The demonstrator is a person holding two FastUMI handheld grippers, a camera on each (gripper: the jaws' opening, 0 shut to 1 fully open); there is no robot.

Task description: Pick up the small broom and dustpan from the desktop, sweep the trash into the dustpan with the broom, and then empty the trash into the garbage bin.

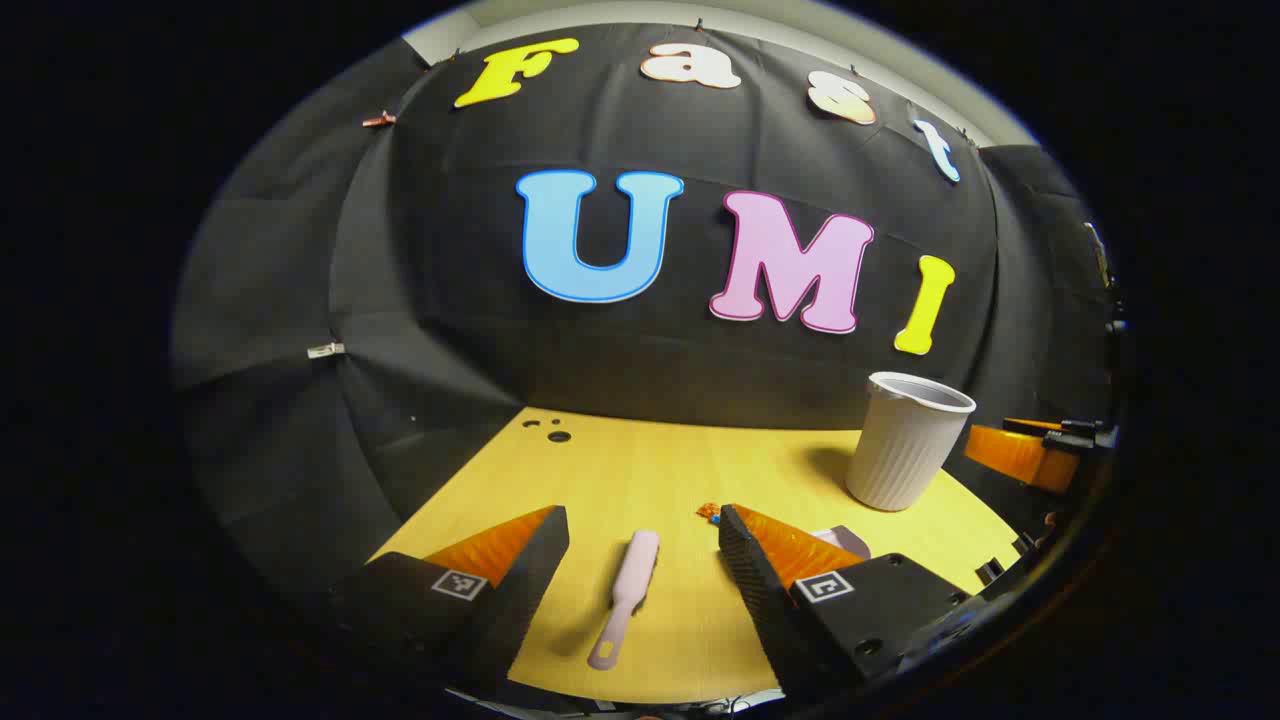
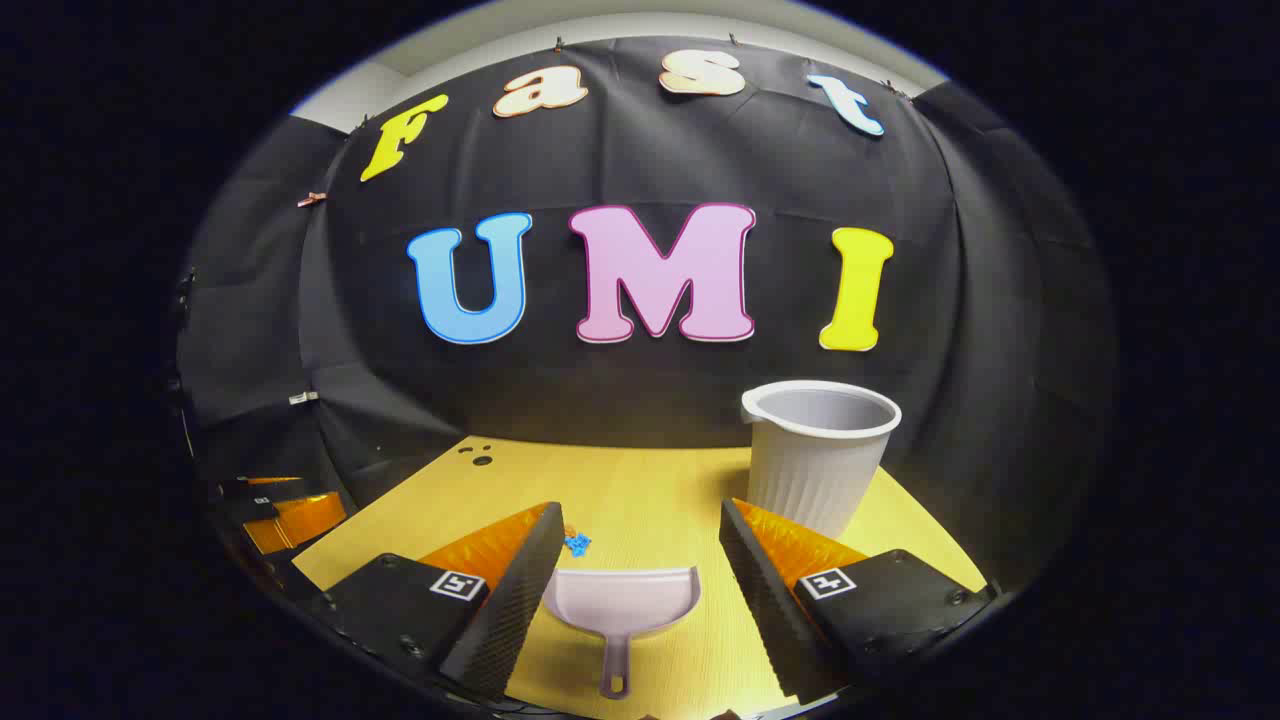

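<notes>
A small pink broom (image 1: 628, 595) lies flat on the yellow desktop (image 1: 640, 470), handle toward me, between the spread fingers of my left gripper (image 1: 643, 530), which is open and above it. A pale dustpan (image 2: 620, 605) lies on the desktop (image 2: 650, 490), handle toward me, between the fingers of my right gripper (image 2: 640, 525), also open. Small bits of trash (image 2: 577, 543) lie just beyond the dustpan's left corner; the trash (image 1: 708, 512) sits by the left gripper's right finger. A grey ribbed bin (image 2: 820, 455) stands upright at the back right, bin (image 1: 905, 440).
The other gripper (image 1: 1030, 455) reaches in at the far right of the left gripper view, beside the bin. The other gripper (image 2: 290, 510) sits at the left edge of the right gripper view. Small dark holes (image 1: 550, 430) mark the desktop's far left corner.
</notes>
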